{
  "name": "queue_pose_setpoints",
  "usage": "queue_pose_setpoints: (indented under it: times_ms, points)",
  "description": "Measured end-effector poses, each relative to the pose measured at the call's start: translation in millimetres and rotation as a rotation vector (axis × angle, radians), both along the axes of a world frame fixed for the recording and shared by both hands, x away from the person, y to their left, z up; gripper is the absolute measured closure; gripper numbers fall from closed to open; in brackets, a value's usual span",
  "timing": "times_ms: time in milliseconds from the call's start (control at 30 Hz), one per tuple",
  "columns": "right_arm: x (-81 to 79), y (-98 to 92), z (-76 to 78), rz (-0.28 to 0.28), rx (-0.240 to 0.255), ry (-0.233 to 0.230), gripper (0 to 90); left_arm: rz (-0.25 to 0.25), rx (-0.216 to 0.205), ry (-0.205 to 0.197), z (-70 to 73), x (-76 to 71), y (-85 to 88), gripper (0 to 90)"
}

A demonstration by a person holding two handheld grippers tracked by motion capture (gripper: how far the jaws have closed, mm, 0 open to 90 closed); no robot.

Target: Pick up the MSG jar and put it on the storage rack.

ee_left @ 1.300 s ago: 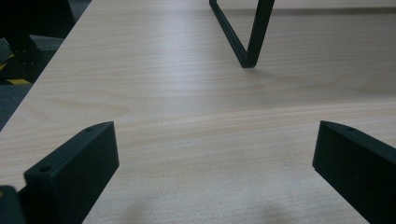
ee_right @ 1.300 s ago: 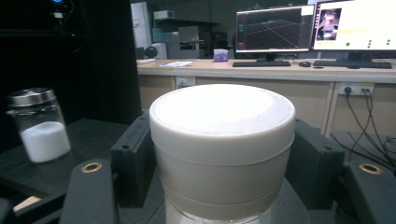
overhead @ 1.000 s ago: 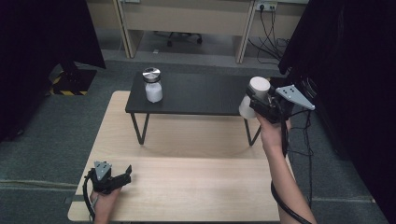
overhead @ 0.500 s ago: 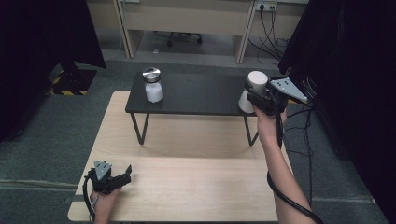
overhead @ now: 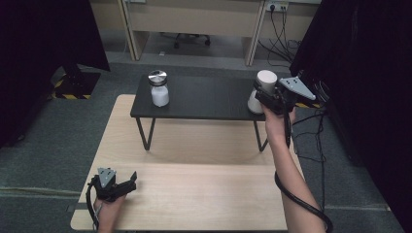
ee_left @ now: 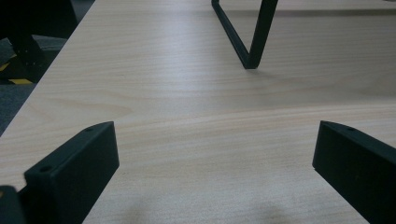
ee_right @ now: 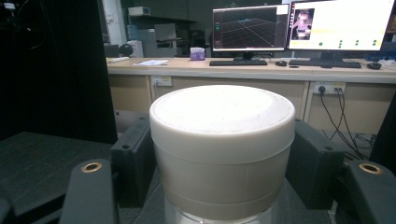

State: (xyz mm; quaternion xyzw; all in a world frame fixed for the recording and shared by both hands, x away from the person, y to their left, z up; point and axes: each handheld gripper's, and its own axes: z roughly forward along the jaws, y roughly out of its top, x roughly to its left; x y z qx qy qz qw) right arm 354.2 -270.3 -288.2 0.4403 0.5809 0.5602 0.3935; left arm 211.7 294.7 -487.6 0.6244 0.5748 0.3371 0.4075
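On black stand [overhead: 204, 99], metal-lidded jar [overhead: 159, 88], well left of white-capped jar [overhead: 261, 91]

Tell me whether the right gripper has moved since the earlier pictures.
Yes. The right gripper, shut on the white-capped jar, has shifted slightly left and farther in over the black table's right end.

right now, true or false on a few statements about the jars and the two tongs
1. The right tongs are shut on the white-lidded jar. True.
2. The left tongs hold a jar. False: their jaws stand open over the bare wooden table.
3. The metal-lidded jar stands on the black low table. True.
4. The metal-lidded jar lies on its side. False: it stands upright.
5. Both jars sit on the floor. False: both are at the black low table.
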Motion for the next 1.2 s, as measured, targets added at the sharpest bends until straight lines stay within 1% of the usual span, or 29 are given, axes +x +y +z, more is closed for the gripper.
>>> queue_pose_setpoints:
  times_ms: [267,667,867,967,1133,1167,1200]
  points:
    - [6.3,-1.0,-0.7,-0.012,0.015,0.001,33.8,0.000,-0.001,0.003,0.2,0.2,0.0,0.0]
    - [17.4,0.4,1.1,-0.008,0.002,0.005,33.7,0.001,0.000,0.007,0.6,0.9,0.0,0.0]
    - [16.6,-0.3,0.5,-0.008,0.002,0.004,33.6,-0.002,0.004,0.006,0.4,0.8,-0.4,0.0]
    - [14.6,2.7,-2.4,-0.012,-0.012,-0.010,33.5,-0.002,0.004,0.006,0.4,0.8,-0.4,0.0]
    - [13.8,3.8,-3.9,-0.017,-0.004,-0.013,33.0,-0.004,0.003,0.007,0.4,1.0,-0.2,0.0]
    - [13.6,3.6,-4.1,-0.017,-0.001,-0.012,32.1,-0.004,0.003,0.006,0.3,0.9,-0.1,0.0]
    - [13.0,3.7,-5.1,-0.019,0.004,-0.017,27.4,-0.004,0.002,0.006,0.3,0.9,-0.1,0.0]
